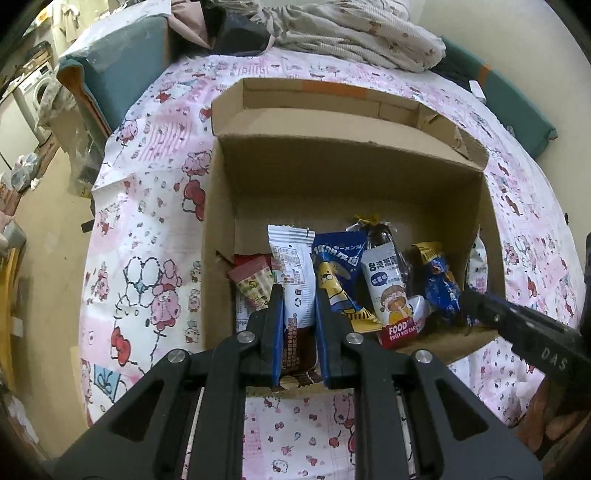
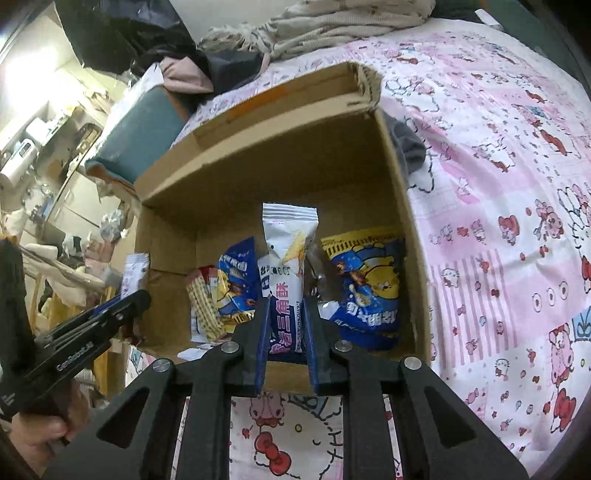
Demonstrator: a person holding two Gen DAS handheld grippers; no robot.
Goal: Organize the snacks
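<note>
An open cardboard box (image 1: 332,147) (image 2: 258,147) lies on a pink cartoon-print sheet. Inside it are several snacks: a blue-and-yellow dog packet (image 1: 336,273), a white rice-cake packet (image 1: 391,295), a red-and-cream wafer pack (image 1: 255,284) and a large blue-and-yellow bag (image 2: 365,280). My left gripper (image 1: 299,295) is shut on a white-and-brown snack packet (image 1: 291,266), held upright over the box's near left part. My right gripper (image 2: 286,301) is shut on a white packet with pink lettering (image 2: 288,251) above the box's near edge. Each gripper shows from the side in the other's view: the right gripper (image 1: 469,301) and the left gripper (image 2: 136,299).
The sheet (image 2: 498,221) covers the surface all round the box. A crumpled blanket (image 1: 351,33) and clothes lie behind it, with a teal cushion (image 1: 122,70) at the back left. A hand (image 2: 48,432) holds the left gripper. Floor clutter lies off to the left.
</note>
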